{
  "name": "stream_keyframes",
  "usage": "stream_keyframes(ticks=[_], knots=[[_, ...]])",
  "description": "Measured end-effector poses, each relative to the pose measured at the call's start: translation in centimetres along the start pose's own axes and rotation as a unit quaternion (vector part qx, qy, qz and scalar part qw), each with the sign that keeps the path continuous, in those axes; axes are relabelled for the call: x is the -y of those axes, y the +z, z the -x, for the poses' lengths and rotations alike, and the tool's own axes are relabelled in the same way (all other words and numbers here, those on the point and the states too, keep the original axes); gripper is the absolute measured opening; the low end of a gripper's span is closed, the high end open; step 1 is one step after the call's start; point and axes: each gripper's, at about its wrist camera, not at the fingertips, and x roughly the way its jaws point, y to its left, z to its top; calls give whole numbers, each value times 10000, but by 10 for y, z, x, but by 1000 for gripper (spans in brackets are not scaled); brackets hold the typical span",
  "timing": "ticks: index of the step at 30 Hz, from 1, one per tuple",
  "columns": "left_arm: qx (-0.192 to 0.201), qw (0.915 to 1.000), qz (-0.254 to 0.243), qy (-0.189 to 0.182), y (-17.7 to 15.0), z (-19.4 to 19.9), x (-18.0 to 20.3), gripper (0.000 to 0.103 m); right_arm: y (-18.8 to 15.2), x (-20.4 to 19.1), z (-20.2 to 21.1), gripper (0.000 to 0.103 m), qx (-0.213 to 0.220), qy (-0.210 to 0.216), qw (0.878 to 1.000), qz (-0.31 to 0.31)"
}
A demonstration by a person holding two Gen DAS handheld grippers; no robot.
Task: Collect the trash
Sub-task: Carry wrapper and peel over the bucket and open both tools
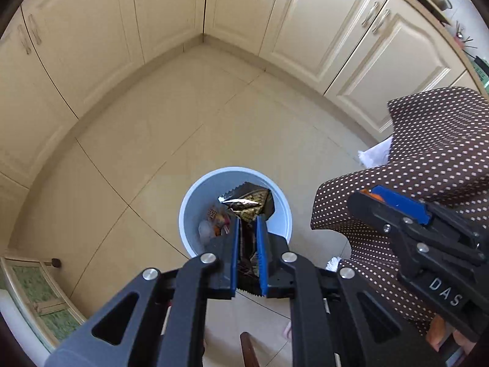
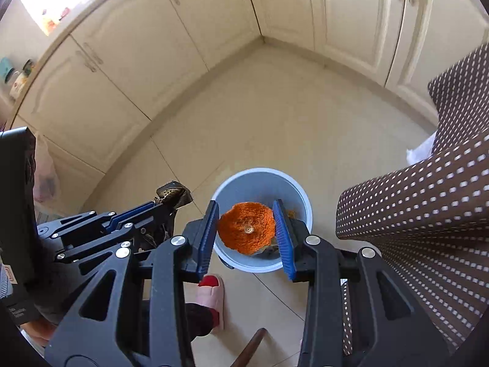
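Our left tool is clenched on a dark snack wrapper above the blue bin on the floor; our right tool grips an orange peel over that bin.

Glossy foil wrapper crinkles between ribbed blue plastic pads; rough, pithy orange peel over a smooth matt plastic bin; dotted cloth, shiny floor tiles.
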Motion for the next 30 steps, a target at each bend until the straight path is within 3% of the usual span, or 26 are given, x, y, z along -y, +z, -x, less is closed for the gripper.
stream_keyframes(ticks=[4, 6, 8, 19, 25, 30], knots=[[-38, 9999, 24, -152, 2, -14, -4, 15, 6, 12, -21, 36, -119, 4, 9999, -121], [14, 10000, 3, -44, 3, -16, -4, 35, 7, 13, -28, 36, -162, 29, 9997, -158], [50, 10000, -7, 60, 4, -18, -7, 41, 6, 10, -34, 36, -202, 33, 9997, -167], [-134, 9997, 137, 177, -1, -26, -23, 42, 1, -1, -47, 36, -358, 138, 9991, -200], [-76, 9995, 233, 190, -1, -20, -34, 48, 6, -7, -49, 37, -357, 201, 9990, -200], [36, 9994, 278, 211, -1, -8, -37, 61, 9, -11, -41, 40, -238, 251, 9992, -208]])
